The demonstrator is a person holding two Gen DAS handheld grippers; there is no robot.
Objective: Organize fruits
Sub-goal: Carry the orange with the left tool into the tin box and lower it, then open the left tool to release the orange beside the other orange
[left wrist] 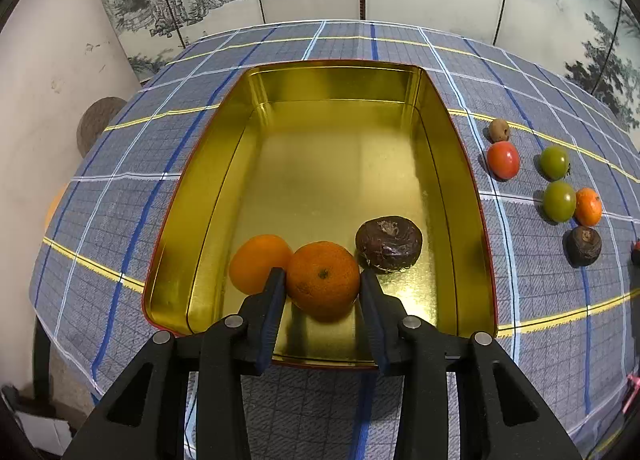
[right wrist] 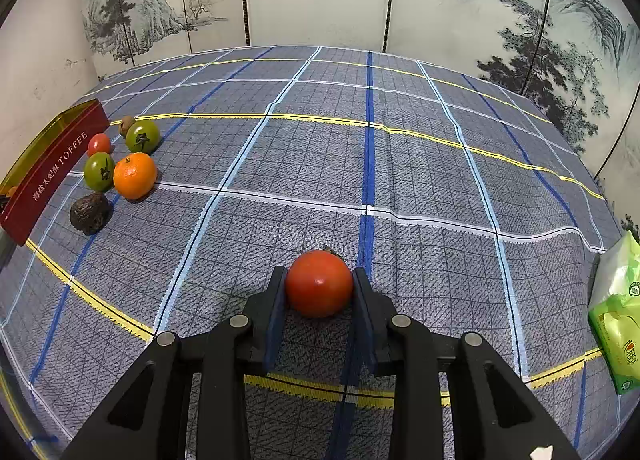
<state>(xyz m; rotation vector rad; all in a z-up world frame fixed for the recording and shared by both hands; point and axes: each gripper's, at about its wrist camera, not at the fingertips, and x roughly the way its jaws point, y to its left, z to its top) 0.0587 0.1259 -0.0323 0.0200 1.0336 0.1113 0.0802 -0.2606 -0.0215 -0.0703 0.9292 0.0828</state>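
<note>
A gold-lined tin [left wrist: 208,196] lies on the checked cloth in the left wrist view. Inside it, at the near end, are a mandarin [left wrist: 256,260], a dark wrinkled fruit [left wrist: 389,244] and a second mandarin [left wrist: 323,280]. My left gripper [left wrist: 322,278] is shut on that second mandarin, low over the tin floor. In the right wrist view my right gripper [right wrist: 319,280] is shut on a red tomato [right wrist: 319,283] just above the cloth, well to the right of the tin's red side wall [right wrist: 56,164].
Beside the tin lie a small brown fruit [right wrist: 127,125], a red tomato [right wrist: 99,144], two green tomatoes [right wrist: 143,136], [right wrist: 99,171], a mandarin [right wrist: 135,175] and a dark fruit [right wrist: 90,213]. A green packet [right wrist: 618,316] sits at the table's right edge. A painted screen stands behind.
</note>
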